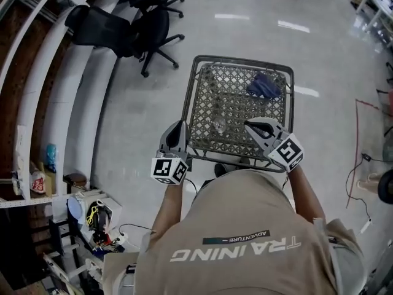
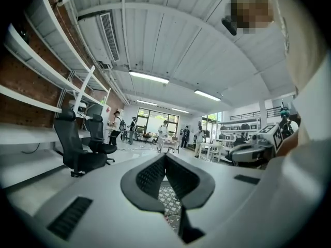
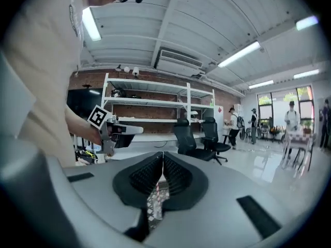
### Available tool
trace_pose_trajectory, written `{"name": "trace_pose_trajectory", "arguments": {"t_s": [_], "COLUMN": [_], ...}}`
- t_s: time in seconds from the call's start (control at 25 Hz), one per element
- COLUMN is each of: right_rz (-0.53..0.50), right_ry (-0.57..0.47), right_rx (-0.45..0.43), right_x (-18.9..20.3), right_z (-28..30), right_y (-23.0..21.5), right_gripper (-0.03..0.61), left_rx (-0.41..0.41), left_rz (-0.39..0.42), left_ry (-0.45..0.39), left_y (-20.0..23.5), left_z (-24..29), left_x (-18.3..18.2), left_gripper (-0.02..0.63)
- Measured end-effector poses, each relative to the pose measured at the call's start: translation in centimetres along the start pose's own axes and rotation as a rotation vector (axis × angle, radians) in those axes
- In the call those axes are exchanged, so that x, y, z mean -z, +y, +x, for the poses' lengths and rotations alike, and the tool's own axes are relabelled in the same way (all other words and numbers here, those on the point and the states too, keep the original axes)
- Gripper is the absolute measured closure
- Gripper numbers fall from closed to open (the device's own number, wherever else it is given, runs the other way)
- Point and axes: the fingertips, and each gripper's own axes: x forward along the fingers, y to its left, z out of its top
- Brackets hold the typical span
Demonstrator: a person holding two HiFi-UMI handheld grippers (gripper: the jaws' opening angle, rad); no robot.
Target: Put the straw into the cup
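Mesh tabletop: grey wire lattice with a rounded rim; open weave, poor footing for a light cup.
Left gripper: at 9 o'clock of the cup; ribbed fingers pressed together on nothing; free to steady the cup.
Right gripper: at 3 o'clock; fingers pinched on the straw; best tilted tip-down over the rim.
Cup: mid-tabletop; clear, round, likely tippy.
Straw: thin, apparently red-and-white striped.

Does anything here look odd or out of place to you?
Nothing is spilled or broken. Only a crumpled blue cloth lies in the far right corner of the mesh cart, away from the cup.
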Motion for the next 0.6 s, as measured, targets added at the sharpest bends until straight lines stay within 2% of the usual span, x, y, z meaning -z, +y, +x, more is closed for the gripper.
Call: {"name": "trace_pose_trajectory", "arguments": {"t_s": [0.12,0.2,0.28,0.44,0.6], "right_rz": [-0.121,-0.138,-0.132,-0.082,-0.057], "right_ry": [-0.030,-0.068,-0.097,-0.130,-0.105], "right_rx": [0.012,0.018,0.023,0.008,0.023], "right_x": [-5.6,-9.2,-11.1,-11.8,-11.0], "right_z": [0.4,0.8,1.1,1.4,1.7], "right_y": [-1.0,-2.0,-2.6,-2.3,-2.3], "right_gripper": [0.560,0.560,0.560,0.560,0.560], "left_rx": [-0.029,-0.041,-0.046,-0.040,-0.011], "left_rz": [0.035,0.025,0.001,-0.010,-0.015], "left_ry": [0.006,-0.003,-0.010,-0.004,-0.011], "left_y": [0.2,0.7,1.2,1.5,1.8], "left_z": [-0.2,-0.3,-0.4,-0.4,-0.2], "left_x": [-1.6,-2.5,-3.0,-3.8,-5.2], "left_gripper": [0.597,0.597,0.597,0.597,0.597]}}
